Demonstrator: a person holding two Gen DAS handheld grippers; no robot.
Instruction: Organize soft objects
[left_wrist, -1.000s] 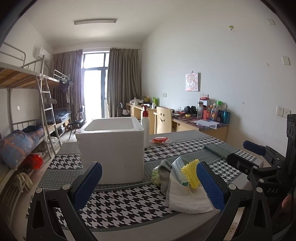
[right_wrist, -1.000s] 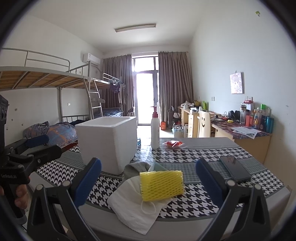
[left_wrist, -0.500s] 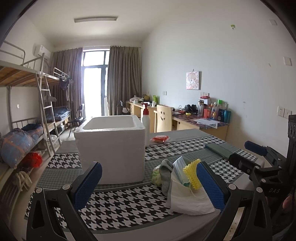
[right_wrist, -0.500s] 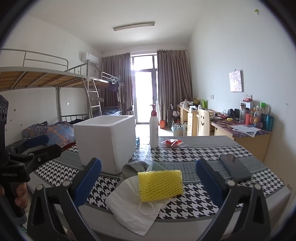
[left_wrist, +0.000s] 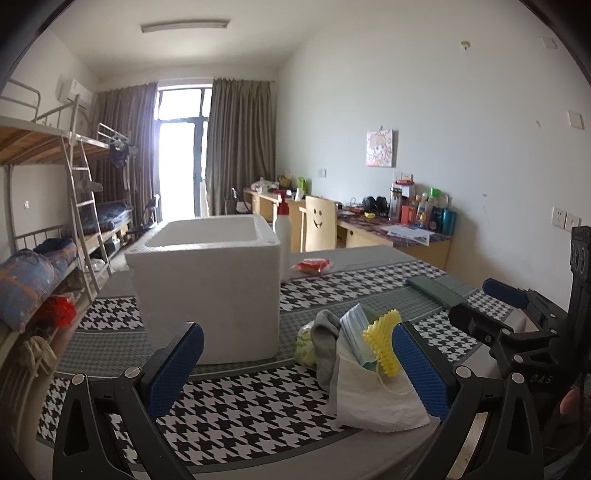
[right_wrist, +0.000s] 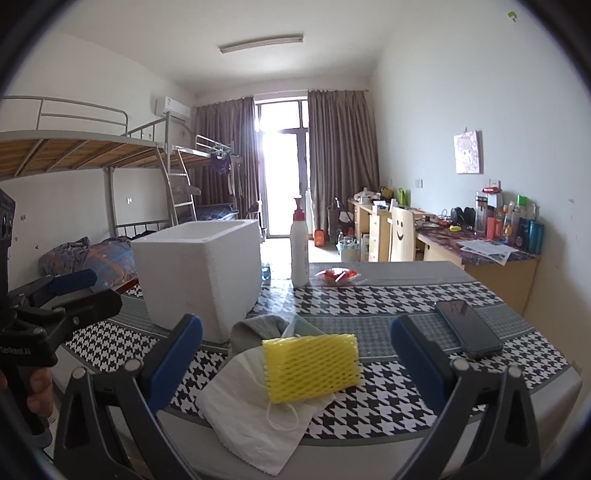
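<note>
The white open-topped foam box (right_wrist: 199, 273) stands far left on the bench (right_wrist: 388, 291). Both tools, left tool (left_wrist: 303, 373) and right tool (right_wrist: 297, 360), have edged nearer, jaws spread and empty. The yellow foam-net sleeve (right_wrist: 312, 363) tops the near pile, unpicked.

Ahead of our right claw (right_wrist: 295, 363), whose jaws stand wide, the yellow foam net (right_wrist: 311, 365) lies between the pads with bare cloth on either flank. A phone (right_wrist: 468, 328) lies just beyond its right pad. The foam box (right_wrist: 199, 275) walls off the left; a bottle (right_wrist: 299, 251) stands behind, well apart.
</note>
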